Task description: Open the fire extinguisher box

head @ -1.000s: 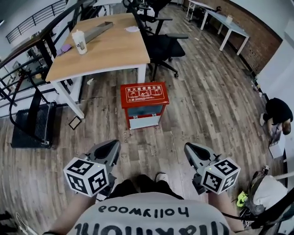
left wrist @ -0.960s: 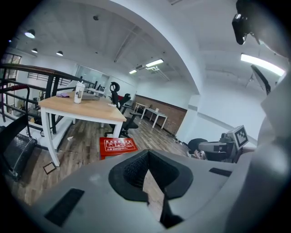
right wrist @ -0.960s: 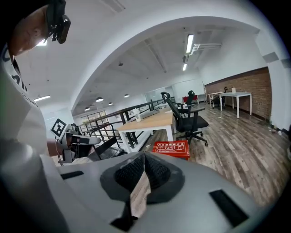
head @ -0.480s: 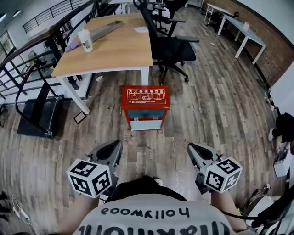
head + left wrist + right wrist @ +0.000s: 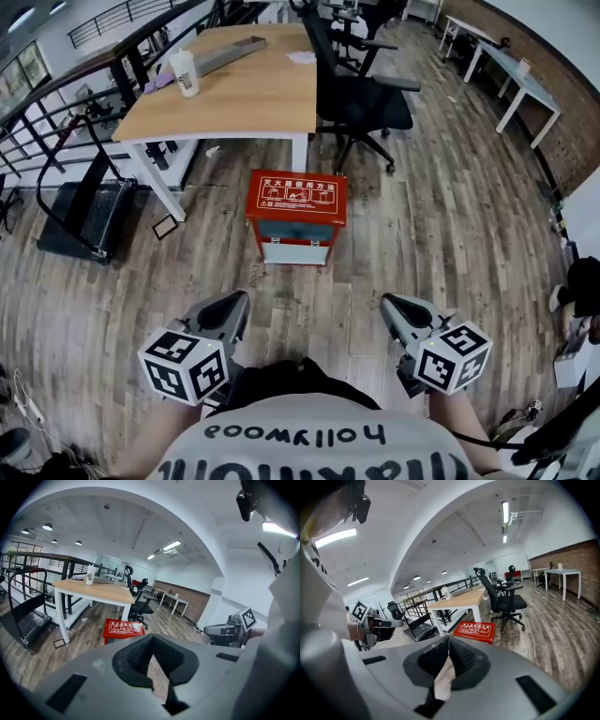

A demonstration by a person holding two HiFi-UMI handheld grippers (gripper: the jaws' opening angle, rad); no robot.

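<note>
Red fire extinguisher box [image 5: 296, 199] sits on the floor [image 5: 441, 225] right by the counter [image 5: 239, 89]. Left gripper [image 5: 236, 302] and right gripper [image 5: 390, 304] hang well short of it, jaws pressed together, nothing in them.

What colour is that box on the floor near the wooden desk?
The box is red, with white printing on its top. The head view shows it best.

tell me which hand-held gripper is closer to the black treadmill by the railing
Left. The left hand-held gripper is right of the black treadmill; the right hand-held gripper is farther right.
</note>
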